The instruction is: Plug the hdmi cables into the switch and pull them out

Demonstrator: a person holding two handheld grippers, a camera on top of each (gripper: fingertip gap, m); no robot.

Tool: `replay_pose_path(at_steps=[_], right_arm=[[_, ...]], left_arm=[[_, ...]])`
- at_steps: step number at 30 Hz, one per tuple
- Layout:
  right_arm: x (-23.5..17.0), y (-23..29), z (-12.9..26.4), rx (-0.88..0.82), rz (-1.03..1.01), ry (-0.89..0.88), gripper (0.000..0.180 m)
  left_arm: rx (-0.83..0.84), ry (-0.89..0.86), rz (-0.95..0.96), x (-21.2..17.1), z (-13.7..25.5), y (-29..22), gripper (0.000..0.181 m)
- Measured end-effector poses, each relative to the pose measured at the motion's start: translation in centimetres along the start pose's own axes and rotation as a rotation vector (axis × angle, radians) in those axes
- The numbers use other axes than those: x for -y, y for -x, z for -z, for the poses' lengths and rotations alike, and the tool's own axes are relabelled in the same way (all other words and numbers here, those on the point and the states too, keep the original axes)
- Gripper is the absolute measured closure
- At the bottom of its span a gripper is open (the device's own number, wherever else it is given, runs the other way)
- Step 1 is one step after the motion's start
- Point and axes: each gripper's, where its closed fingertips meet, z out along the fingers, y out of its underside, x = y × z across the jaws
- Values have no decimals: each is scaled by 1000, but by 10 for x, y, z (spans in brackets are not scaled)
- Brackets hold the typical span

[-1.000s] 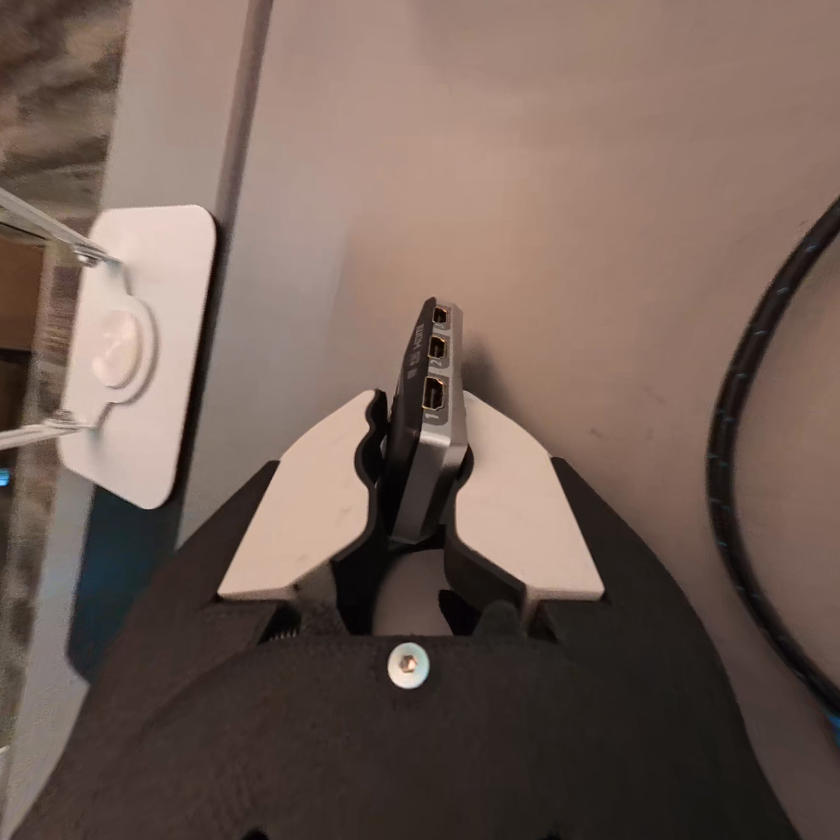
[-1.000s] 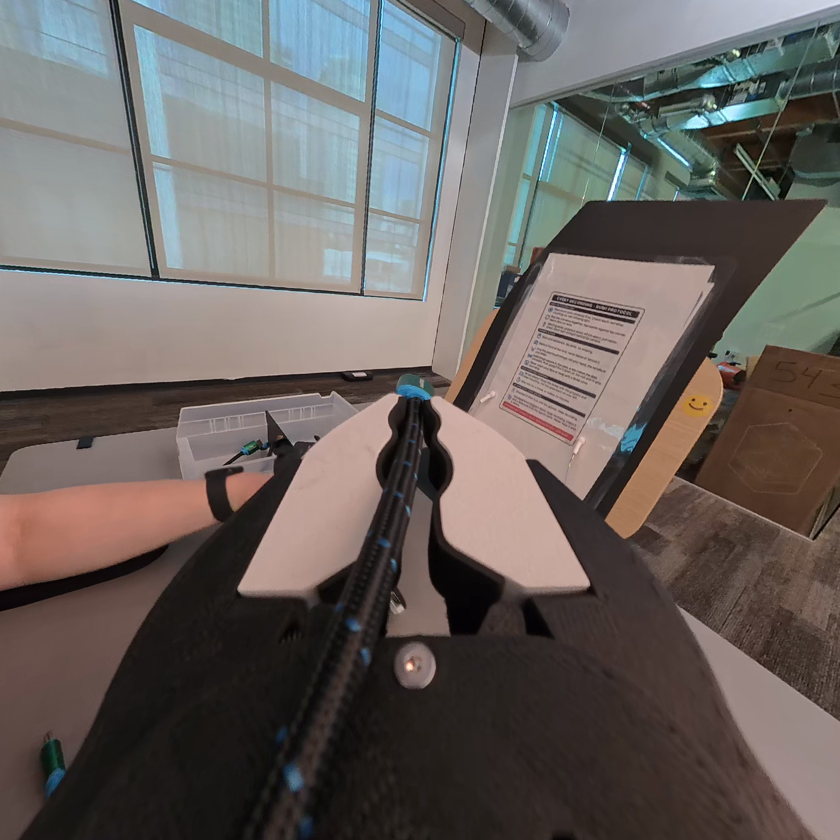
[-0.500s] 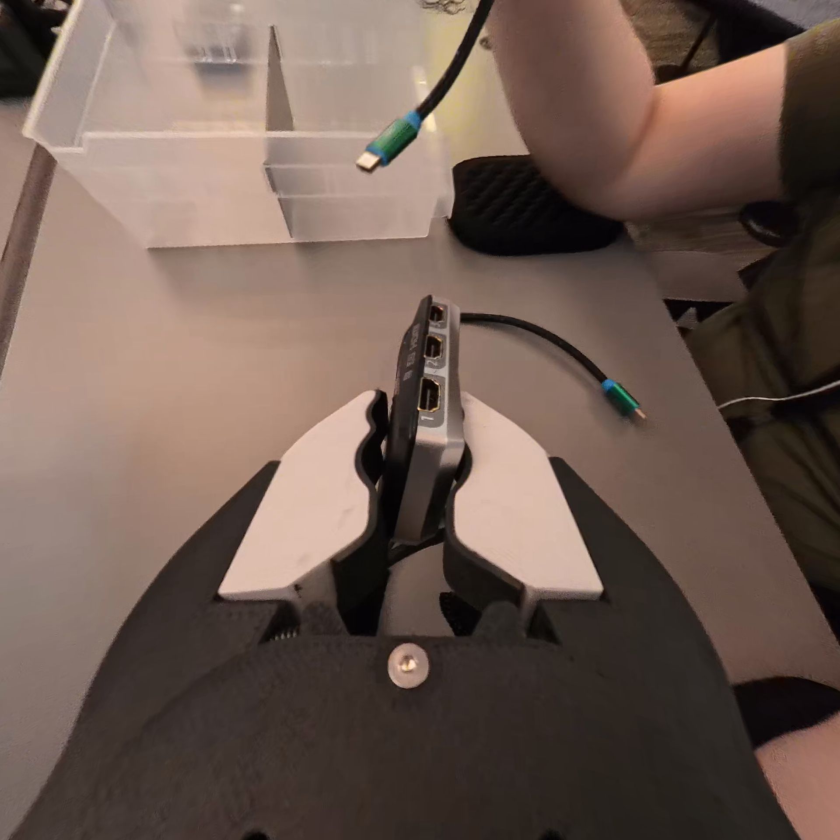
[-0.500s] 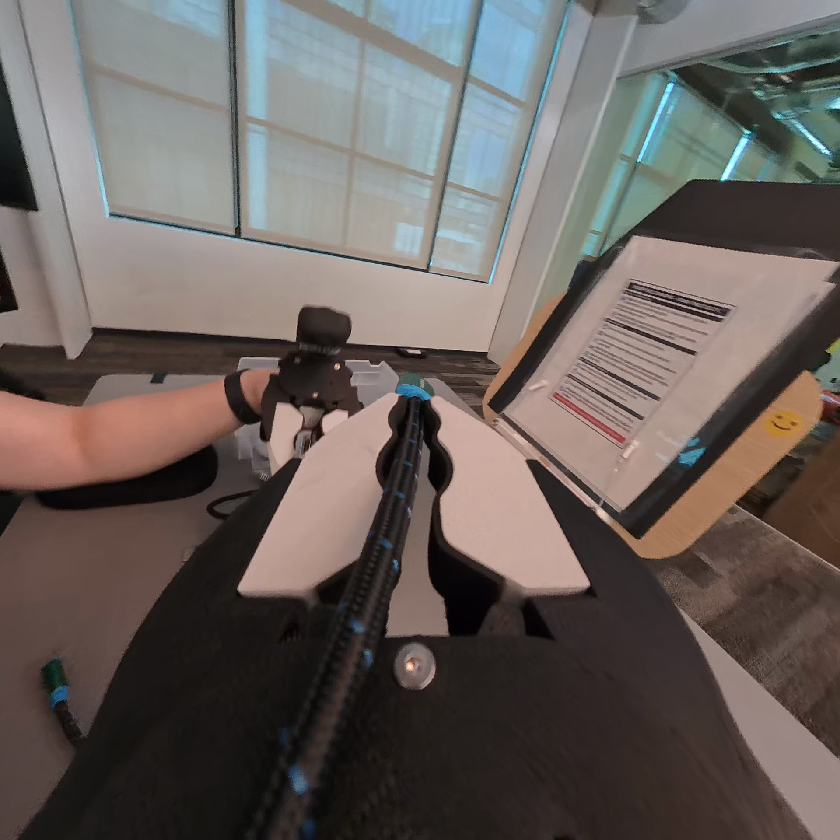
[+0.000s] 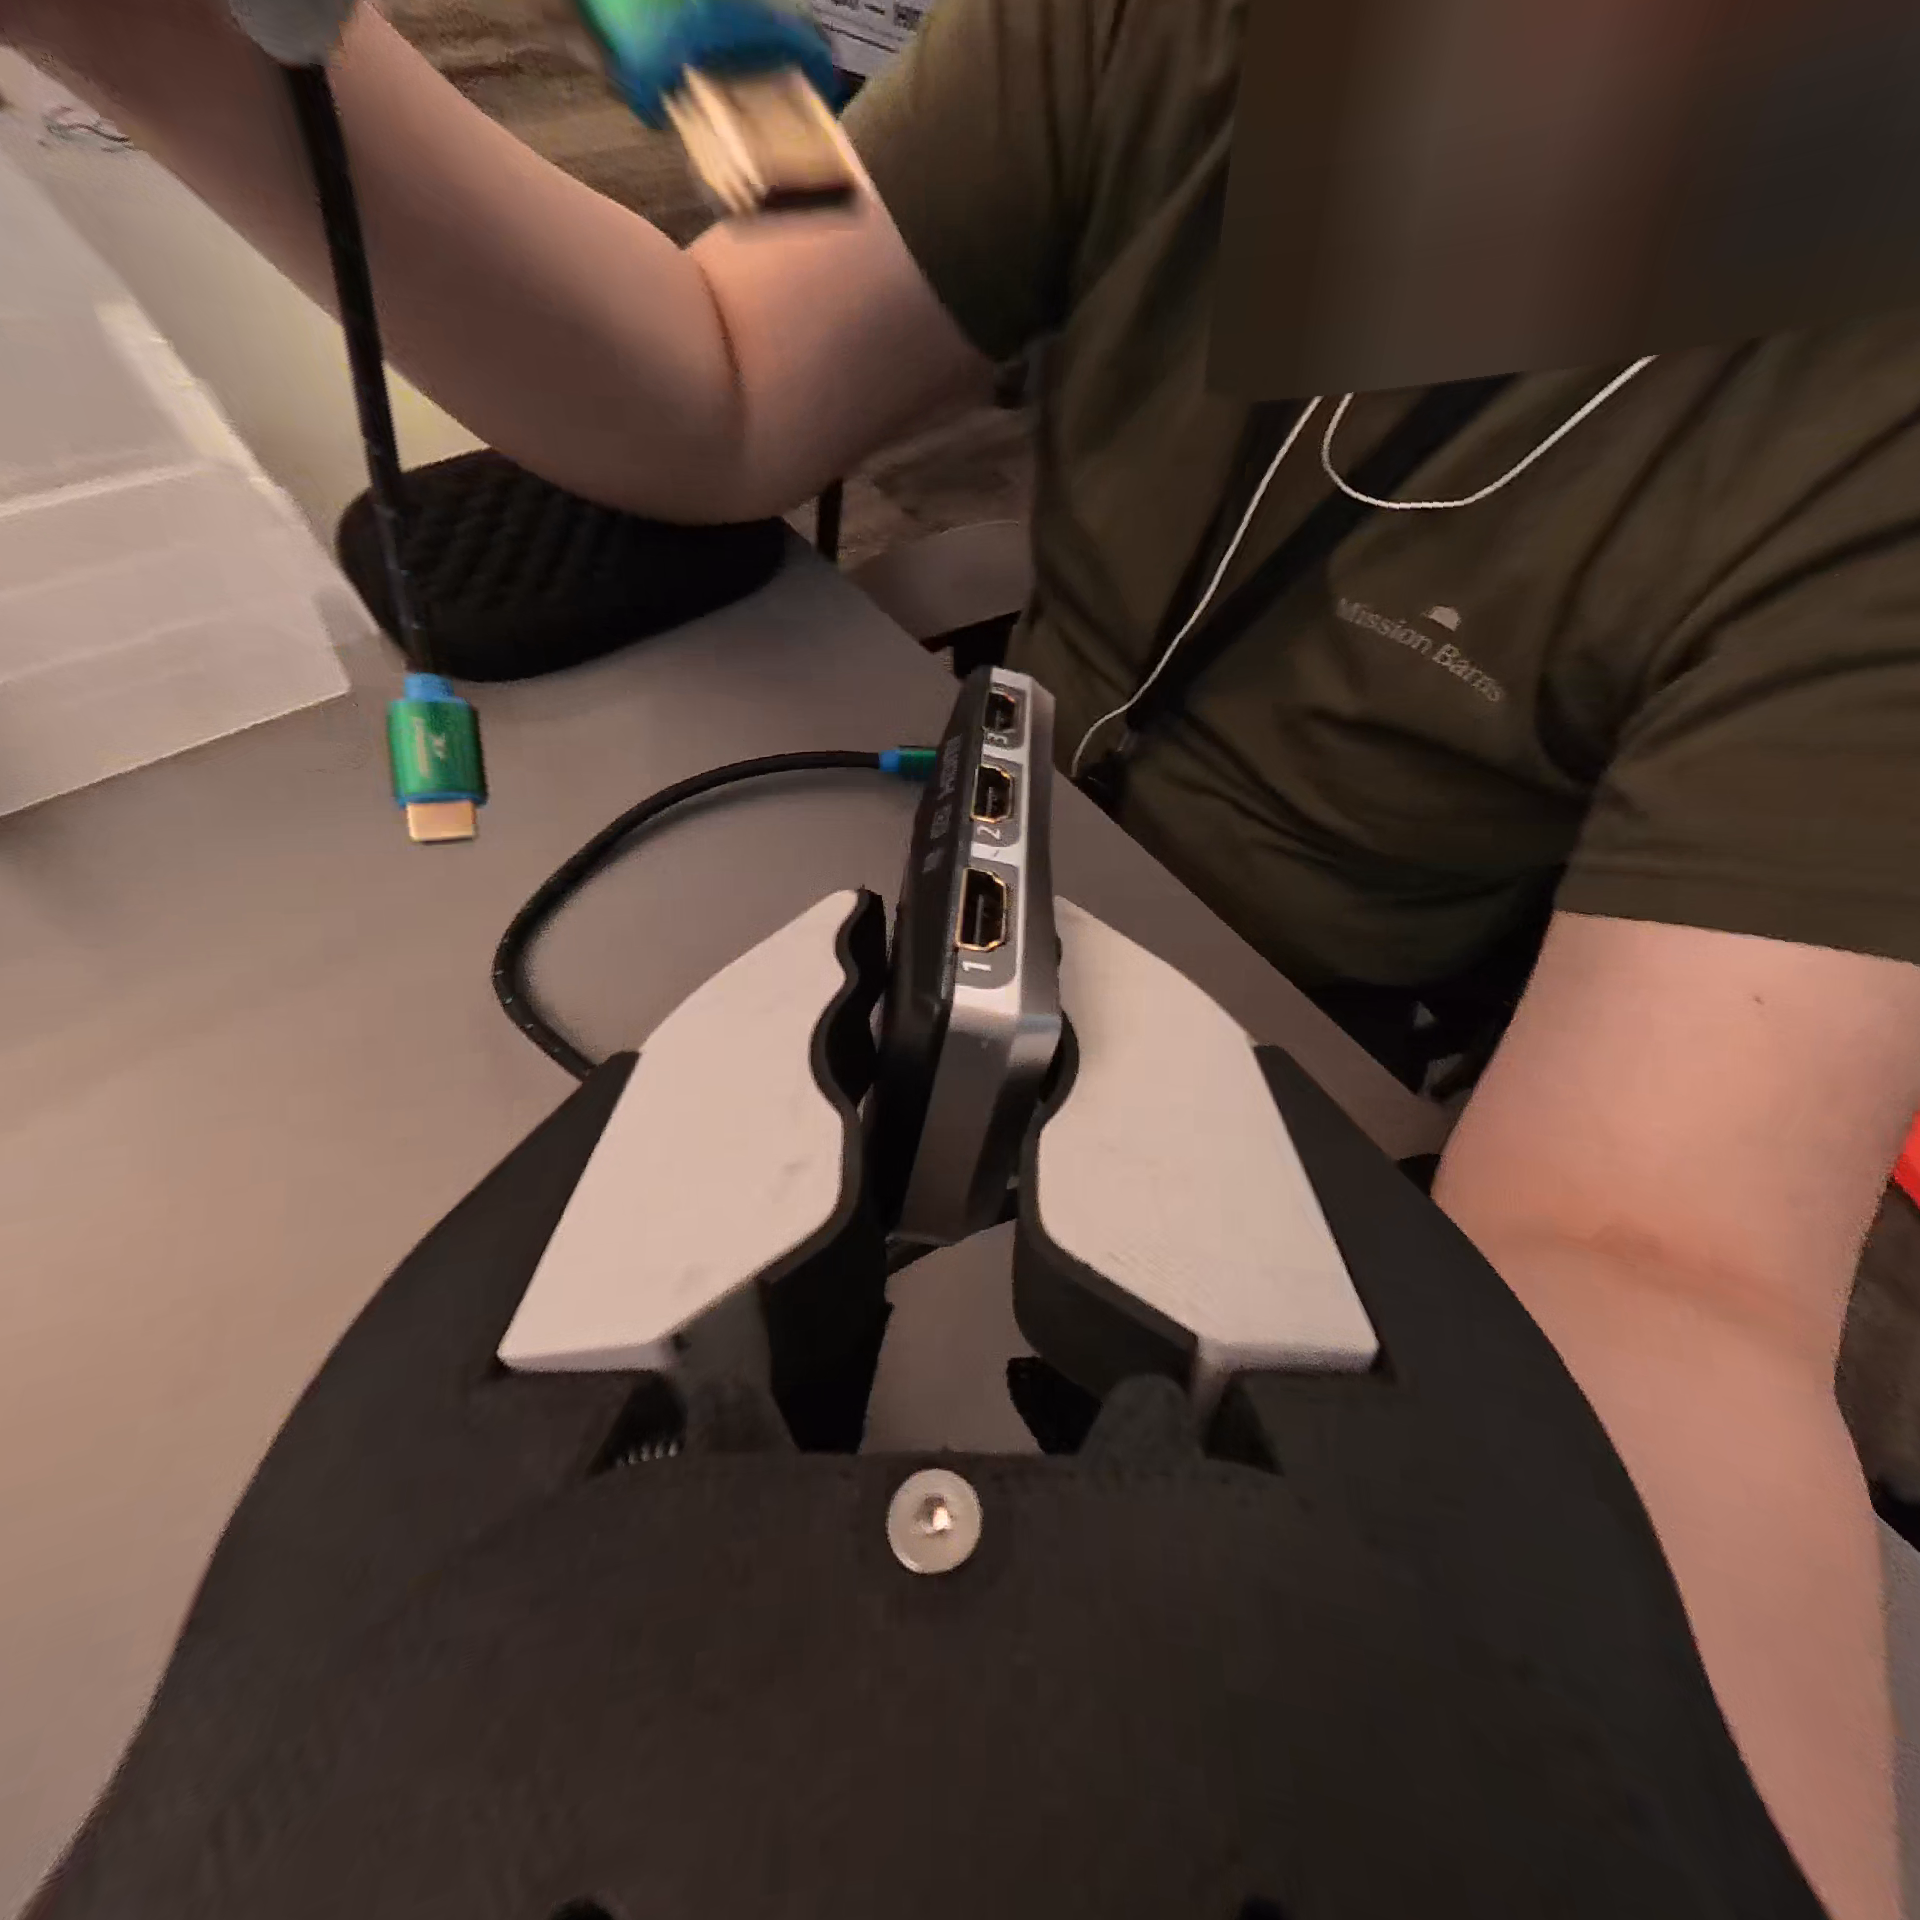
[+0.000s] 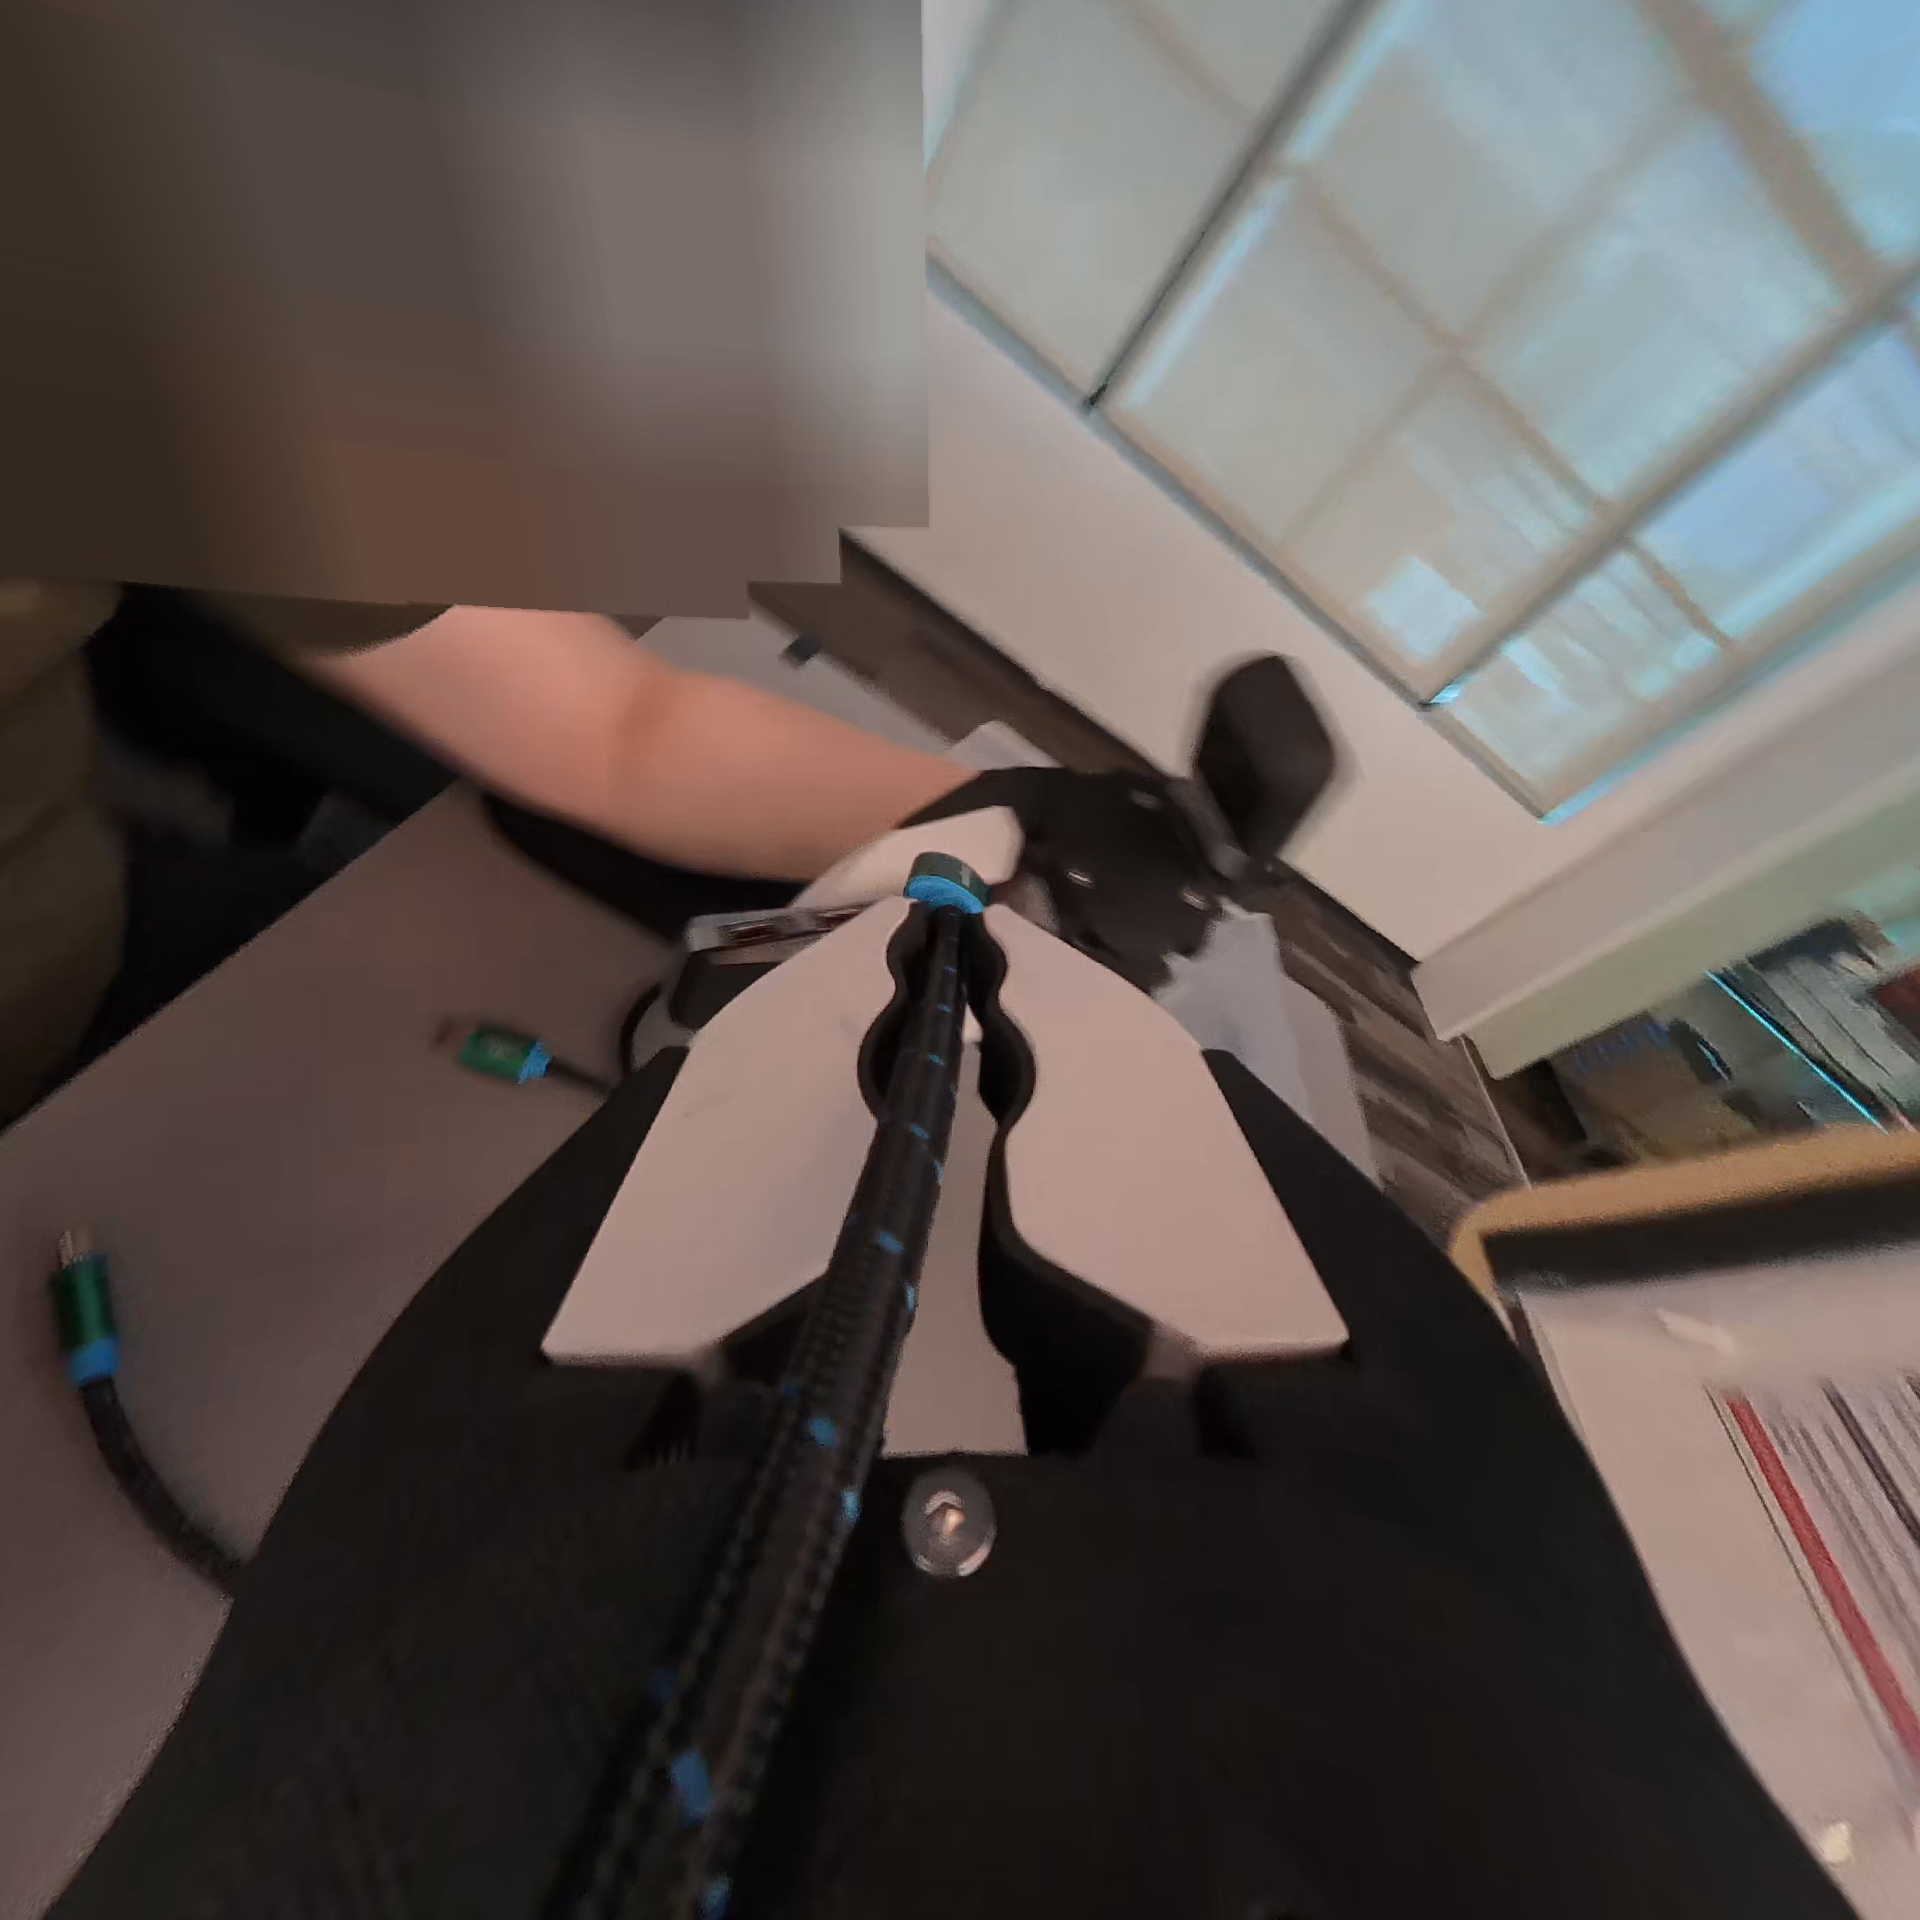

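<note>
My left gripper (image 5: 966, 920) is shut on the lower end of the grey and black hdmi switch (image 5: 987, 831), held on edge with its three ports facing up. My right gripper (image 6: 940, 925) is shut on a black braided hdmi cable (image 6: 894, 1195), just behind the blue collar of its plug (image 6: 940, 883). In the left wrist view that plug (image 5: 738, 114) is blurred, above and left of the switch, apart from it. A second green plug (image 5: 436, 764) hangs on a black cable. In the right wrist view the switch (image 6: 748, 925) lies just beyond my left finger.
A black pad (image 5: 551, 571) and a clear plastic box (image 5: 135, 582) sit on the grey table (image 5: 260, 1039). More green plugs lie on it (image 6: 499, 1049) (image 6: 83, 1299). The person's torso (image 5: 1455, 675) is behind the switch. A document board (image 6: 1714, 1403) stands at right.
My left gripper has swung round with the switch, from facing the box to facing the person. My right gripper has turned left, and its plug is now close above the switch.
</note>
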Motion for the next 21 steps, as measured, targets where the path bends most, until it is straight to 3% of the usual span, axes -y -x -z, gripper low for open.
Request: replay_pose_path(at_steps=[4, 9, 14, 21], right_arm=[[-5, 34, -21, 121, 144, 127, 172], [1, 64, -28, 247, 160, 172, 172], [5, 86, -40, 351, 126, 170, 172], [-27, 100, -53, 430, 115, 289, 172]], left_arm=[[-153, 44, 12, -8, -15, -17, 155], [-289, 150, 35, -22, -37, -28, 155], [-344, 164, 80, -27, -45, -26, 155], [-350, 138, 85, -27, -45, -21, 155]])
